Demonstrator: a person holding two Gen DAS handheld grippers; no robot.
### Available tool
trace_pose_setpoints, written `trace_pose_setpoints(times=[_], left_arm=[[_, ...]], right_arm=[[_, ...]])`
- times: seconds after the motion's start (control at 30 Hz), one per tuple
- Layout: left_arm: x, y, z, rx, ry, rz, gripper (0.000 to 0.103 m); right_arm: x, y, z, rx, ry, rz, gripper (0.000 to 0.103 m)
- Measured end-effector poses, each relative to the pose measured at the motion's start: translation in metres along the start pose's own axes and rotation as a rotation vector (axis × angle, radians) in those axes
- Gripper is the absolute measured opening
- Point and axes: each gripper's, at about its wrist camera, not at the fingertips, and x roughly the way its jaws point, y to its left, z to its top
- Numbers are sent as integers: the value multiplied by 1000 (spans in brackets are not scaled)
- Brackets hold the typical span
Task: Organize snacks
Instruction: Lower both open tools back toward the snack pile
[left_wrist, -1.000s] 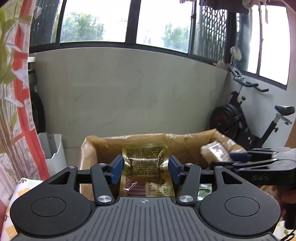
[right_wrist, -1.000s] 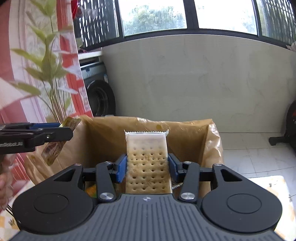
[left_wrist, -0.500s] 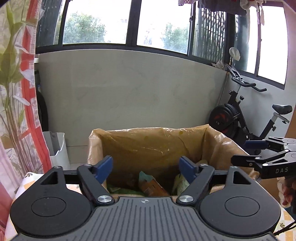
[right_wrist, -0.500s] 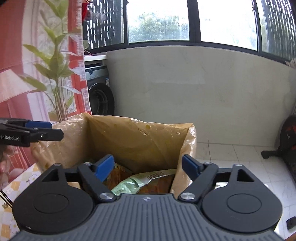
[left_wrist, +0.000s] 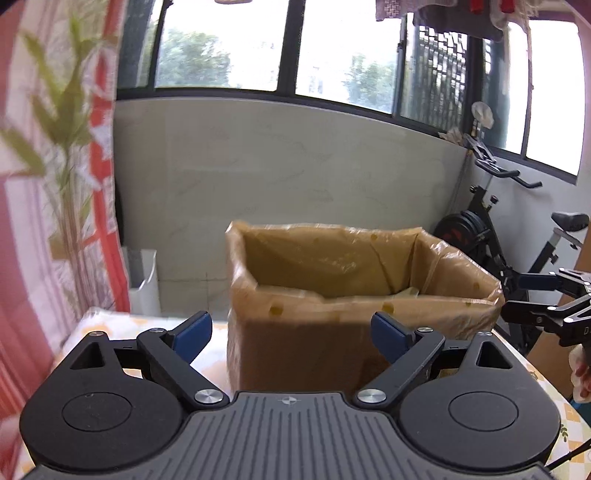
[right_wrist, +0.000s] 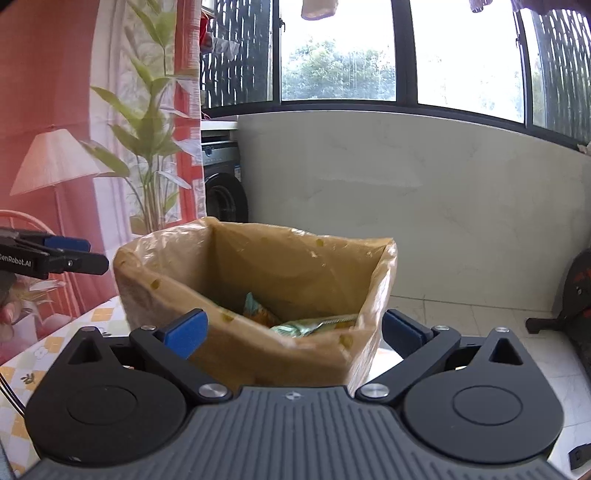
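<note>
- Curtain (left_wrist: 55, 184) with a red and plant print hangs at the far left; it is apart from my working space and does not block me.
- My left gripper (left_wrist: 290, 334) has just been opening its jaws, and now they stand wide with nothing between them.
- The box (left_wrist: 332, 332) lined with a thin yellowish bag stands on the table (left_wrist: 99, 325) straight ahead of both grippers. The snack packets (right_wrist: 295, 321) lie at its bottom, visible only from the right wrist view.
- I judge these packets to be light, soft and crinkly, with slippery foil; biscuits inside may break. I would take one by a flat sealed edge, with gentle pressure.
- The loose liner can catch on a finger if I reach inside, so I should enter from above the rim.
- My right gripper (right_wrist: 291, 332) has also just been opening its jaws; they are fully apart and hold nothing.
- An exercise bike (left_wrist: 517, 236) stands at the far right, behind the box and well apart from it.
- No further snack is visible on the table from here.
</note>
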Motion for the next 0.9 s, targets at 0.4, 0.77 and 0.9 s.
trace_pose_setpoints(times=[0.4,0.77,0.9], left_arm=[[-19,19,-58,-101,45,91,94],[-22,28,-84,-161,75,123,94],[-20,28,-91,-165,88,114,94]], right_arm=[[-20,6,-47,77,4,-62,102],[-24,19,-101,80,74,-116,102],[-26,19,-109,87,85,-121,102]])
